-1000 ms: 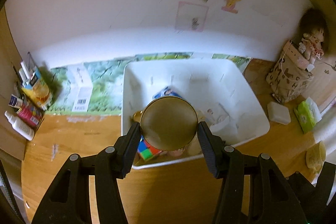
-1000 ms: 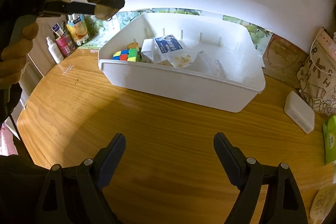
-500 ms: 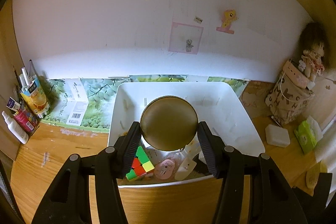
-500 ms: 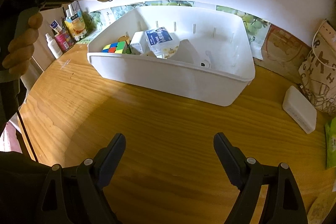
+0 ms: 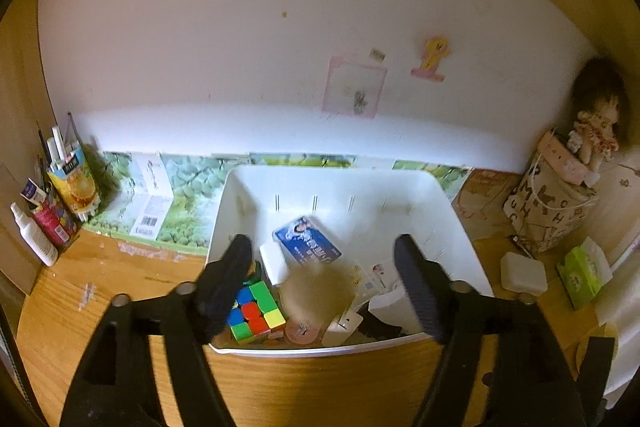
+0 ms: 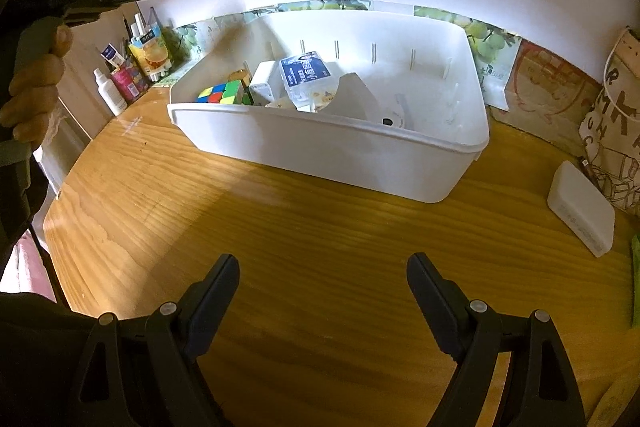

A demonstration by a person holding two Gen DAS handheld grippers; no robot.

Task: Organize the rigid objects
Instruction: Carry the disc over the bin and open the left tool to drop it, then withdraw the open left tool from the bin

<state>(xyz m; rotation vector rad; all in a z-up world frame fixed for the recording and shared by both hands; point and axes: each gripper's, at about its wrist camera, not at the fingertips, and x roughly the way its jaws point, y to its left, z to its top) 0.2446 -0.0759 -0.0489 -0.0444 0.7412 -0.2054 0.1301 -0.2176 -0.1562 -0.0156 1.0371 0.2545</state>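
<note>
Wooden table [image 6: 320, 227] and the items resting directly on it. A white bin [image 6: 340, 155] stands toward the back, near the wall. Right of it lie a small white box [image 6: 580, 211], a patterned bag [image 5: 548, 211] and a green tissue pack [image 5: 578, 277]. At the back left stand a white spray bottle [image 5: 34, 235] and a printed carton [image 5: 74, 183] holding pens.

Two handheld black plastic grippers: the left gripper [image 5: 322, 279] and right gripper [image 6: 323, 291] each carry wedge-shaped fingers with ribbed inner pads [image 6: 418, 285] and silver pivot screws [image 6: 476, 305] (two per side). A hand [image 6: 30, 95] wraps a grey handle, a dark sleeve below.
</note>
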